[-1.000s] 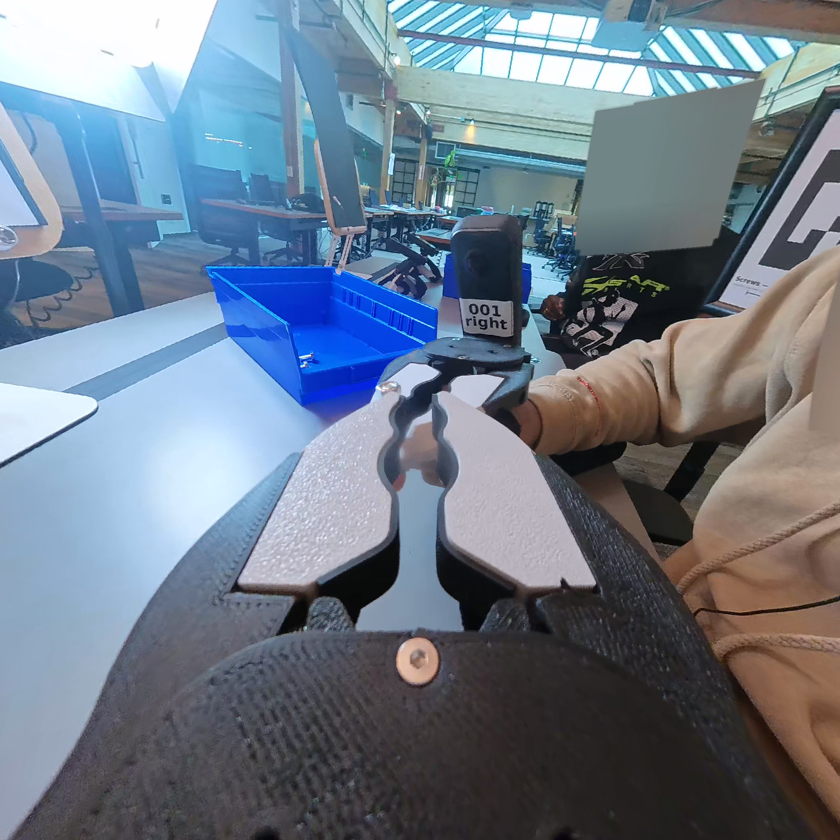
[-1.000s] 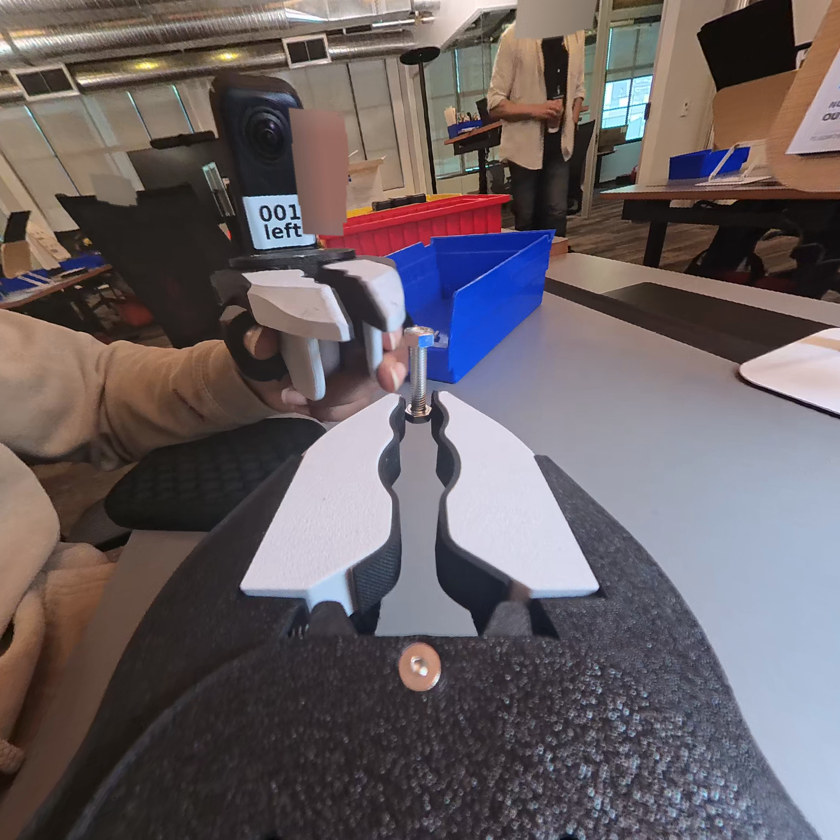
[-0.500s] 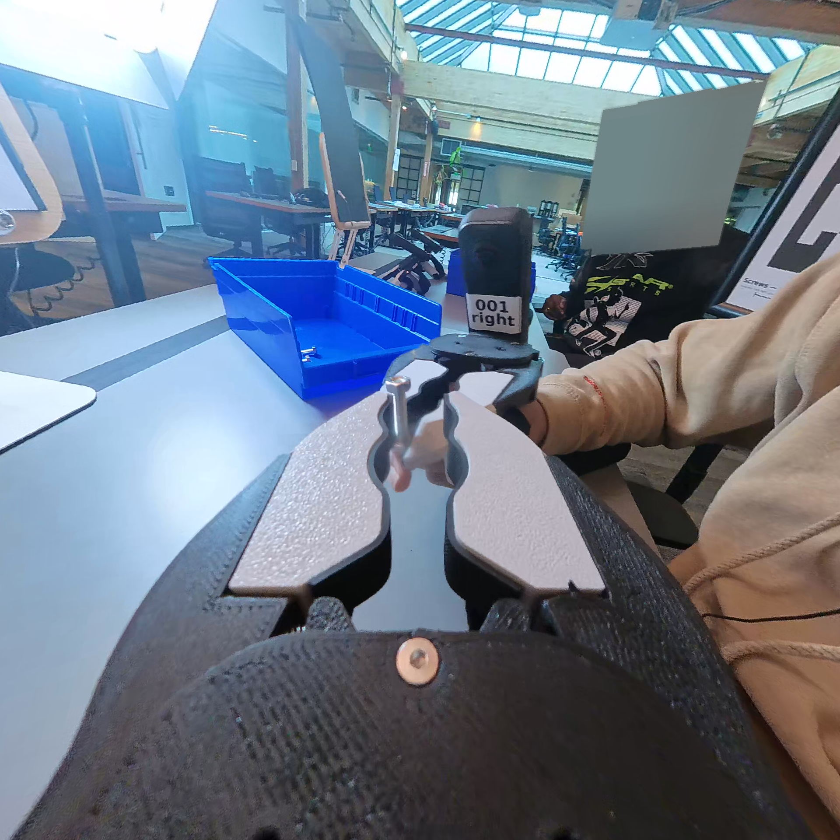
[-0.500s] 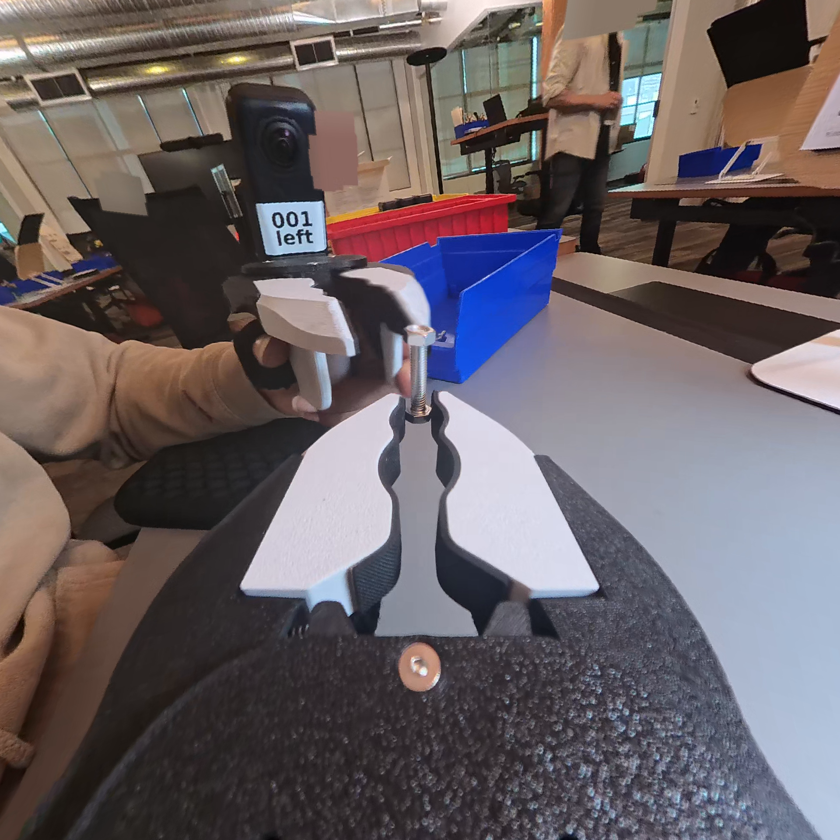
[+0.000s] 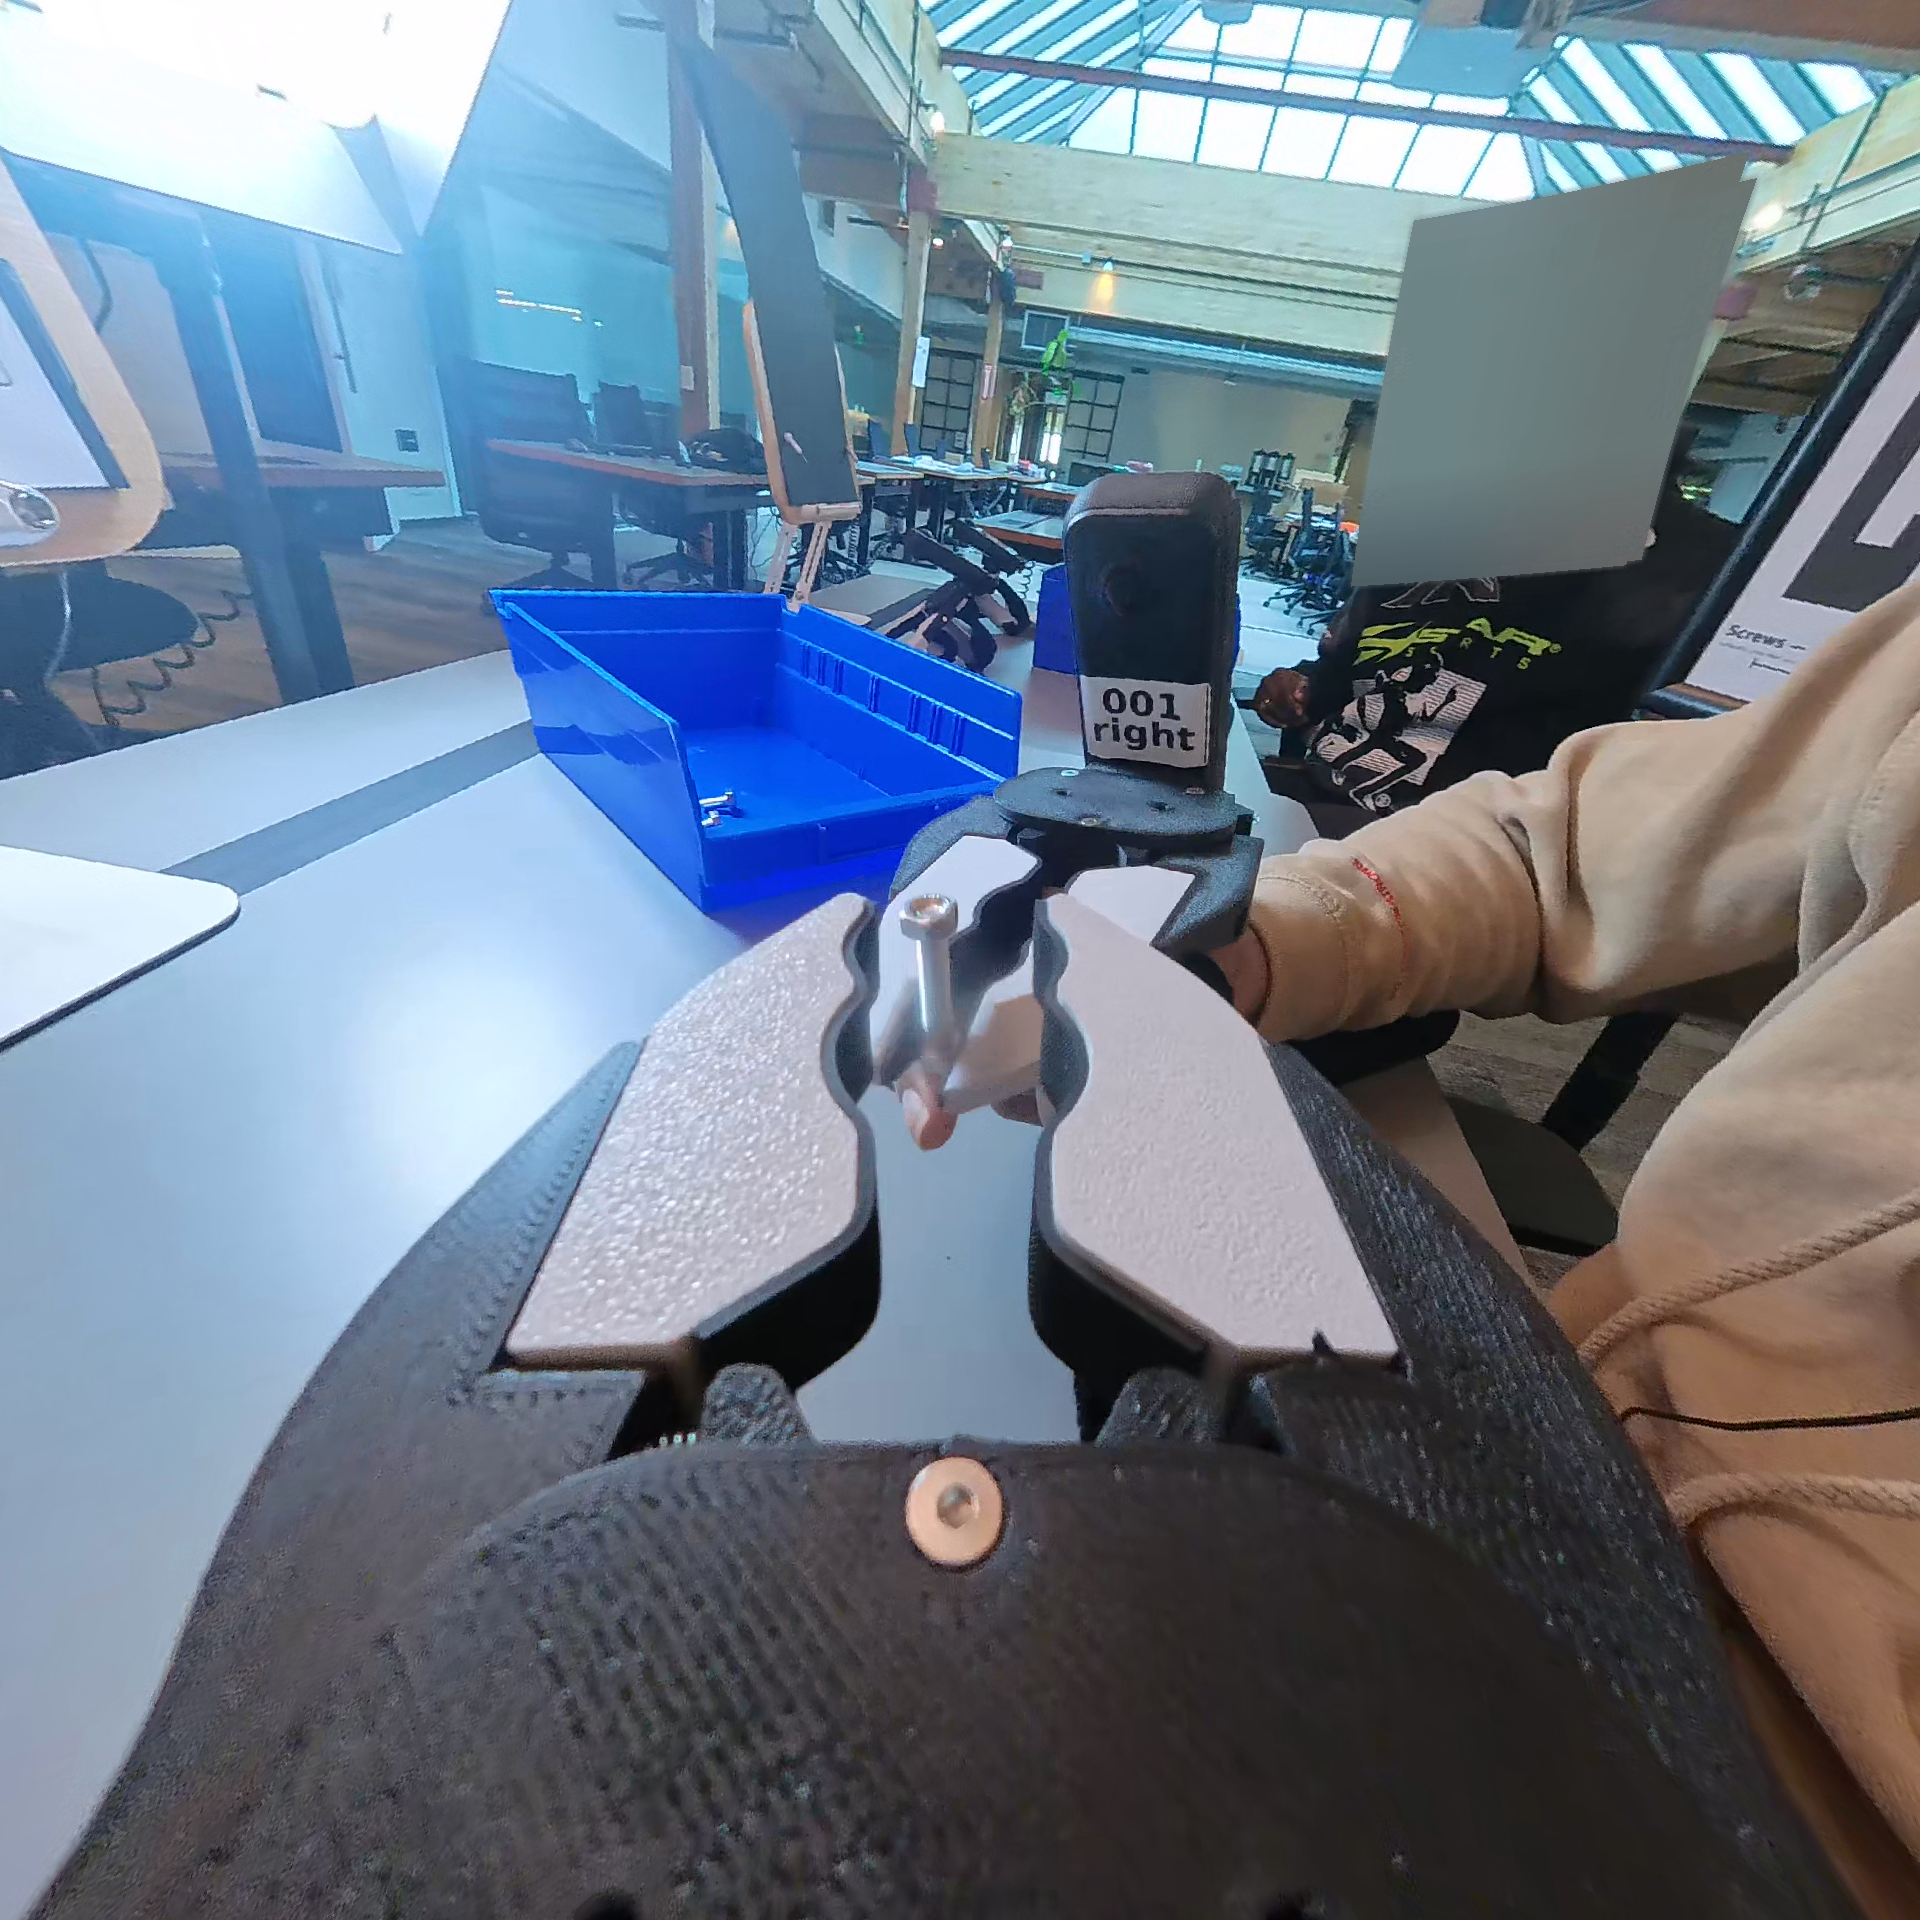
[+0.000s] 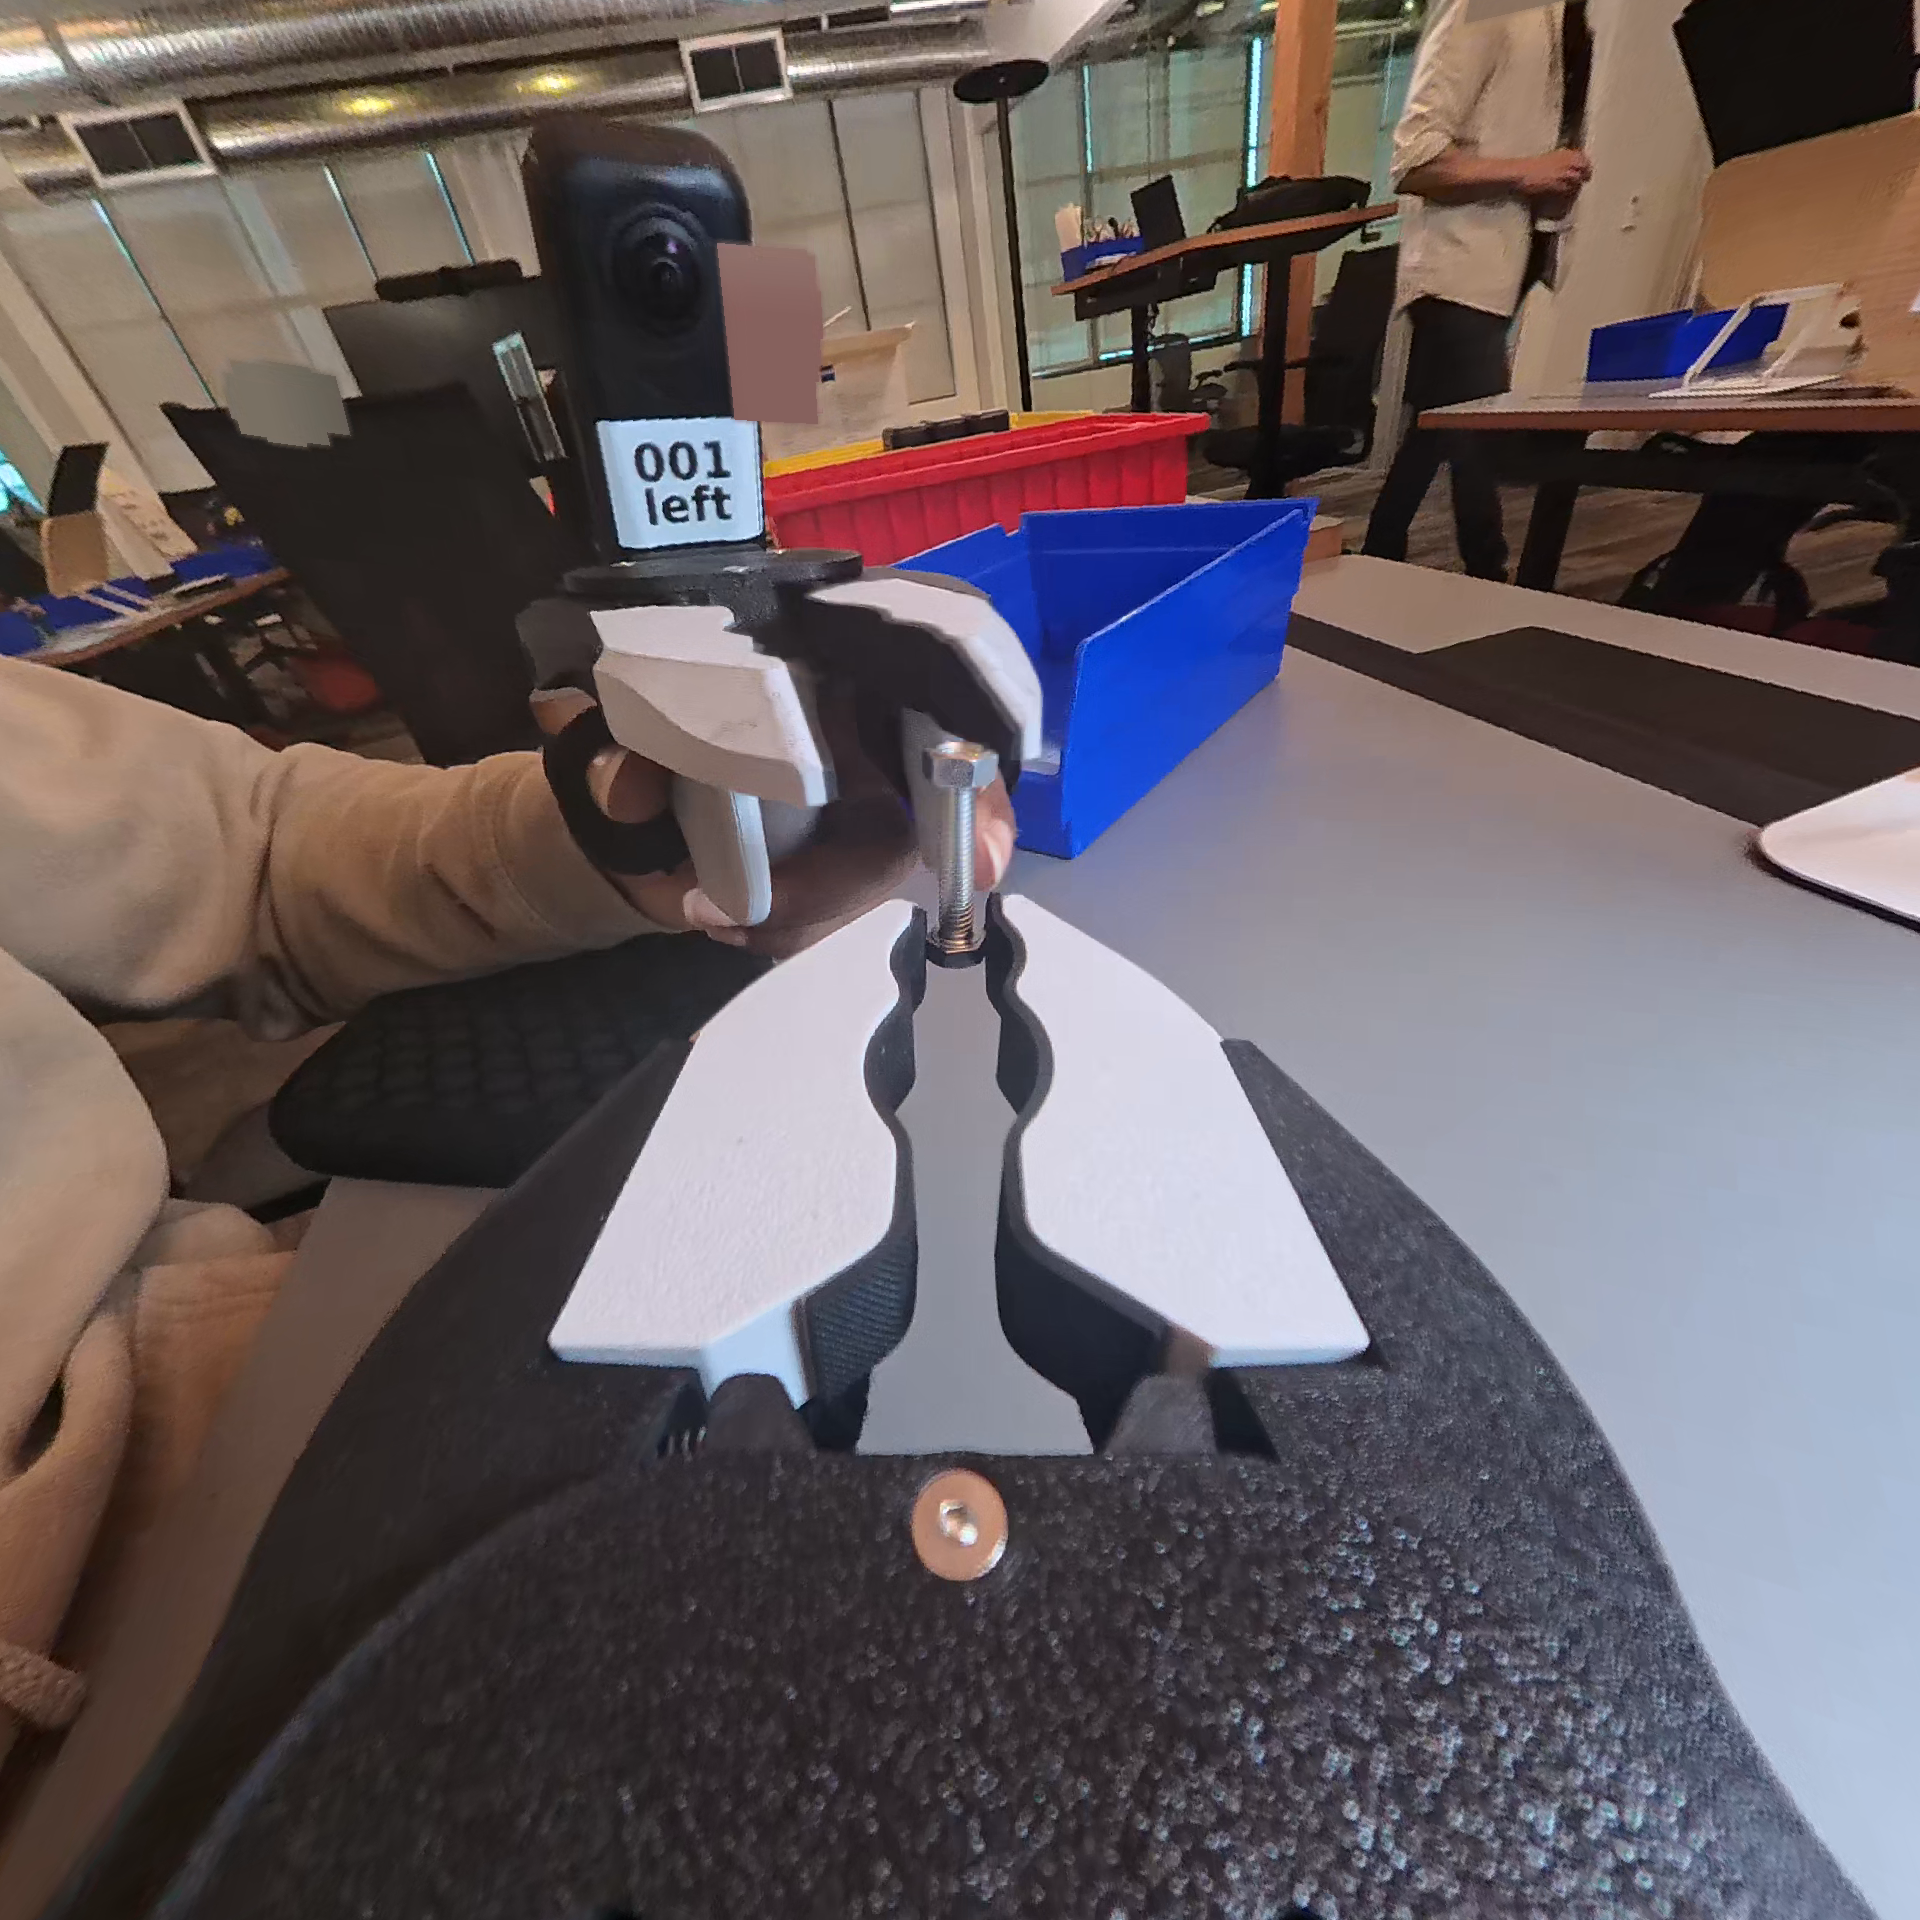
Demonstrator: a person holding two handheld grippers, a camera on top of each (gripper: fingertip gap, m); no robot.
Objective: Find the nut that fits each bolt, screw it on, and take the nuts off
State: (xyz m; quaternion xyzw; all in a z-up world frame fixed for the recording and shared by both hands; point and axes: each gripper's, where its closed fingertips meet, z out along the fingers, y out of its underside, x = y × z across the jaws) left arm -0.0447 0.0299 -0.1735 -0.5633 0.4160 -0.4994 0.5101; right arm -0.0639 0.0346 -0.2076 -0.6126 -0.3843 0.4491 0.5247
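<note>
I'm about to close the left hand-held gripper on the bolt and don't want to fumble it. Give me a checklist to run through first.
1. Right hand-held gripper shut on the bolt's lower end: ok.
2. Bolt roughly upright, head on top: ok.
3. Left hand-held gripper open: ok.
4. Bolt inside that opening: ok.
5. Nut on the thread: cannot tell, hidden at the grip.
6. Bin off to the side, apart: ok.

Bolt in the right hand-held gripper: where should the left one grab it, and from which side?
Take the bolt on its upper shank, just under the head. It stands upright with its lower end pinched in the right hand-held gripper, so only the top is free. Come in level from the opposite side; the open left hand-held gripper straddles it there.
</note>
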